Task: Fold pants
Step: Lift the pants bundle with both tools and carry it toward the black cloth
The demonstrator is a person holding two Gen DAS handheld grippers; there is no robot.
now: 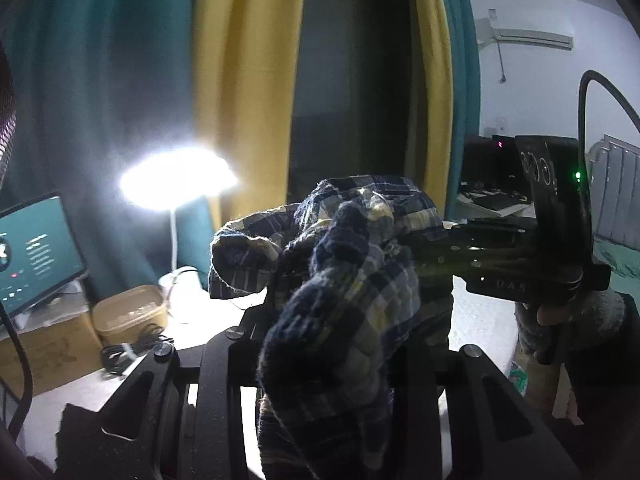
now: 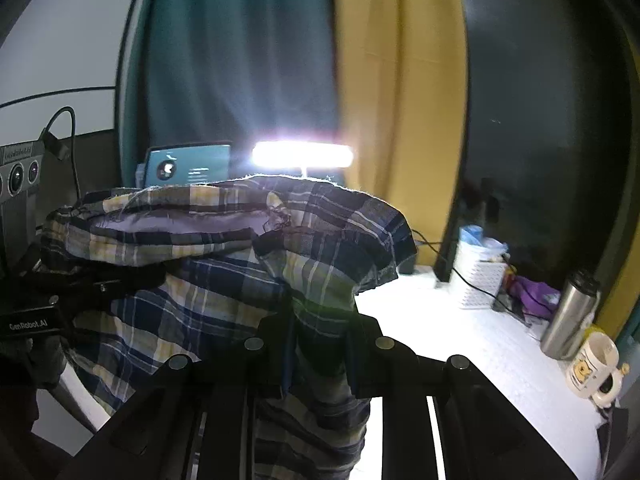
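Left wrist view: the pants, a blue and yellow plaid pair, are bunched up in the air above the white worktop, filling the middle of the frame. The left hand-held gripper is clenched on a thick wad of the cloth, which spills down between its fingers toward 6 o'clock. At 3 o'clock the right hand-held gripper comes in sideways and bites the same bundle near its top. A lit lamp glares at 9 o'clock, with a monitor and a tan tub further out at the left edge.

Right wrist view: the pants drape over and ahead of the right hand-held gripper, whose fingers are closed on a fold of the plaid at center. The left hand-held gripper grasps the cloth at 9 o'clock. At 4 o'clock a steel flask and a mug stand on the worktop, near a white basket.

My worry: both grips sit close together on a crumpled wad, so neither clearly holds the waistband or a hem. Spread like this, the legs would likely stay twisted and the fold come out lopsided. A wide swing toward 4 o'clock could catch the flask or mug, and the lamp's glare hides the cloth's upper edges.
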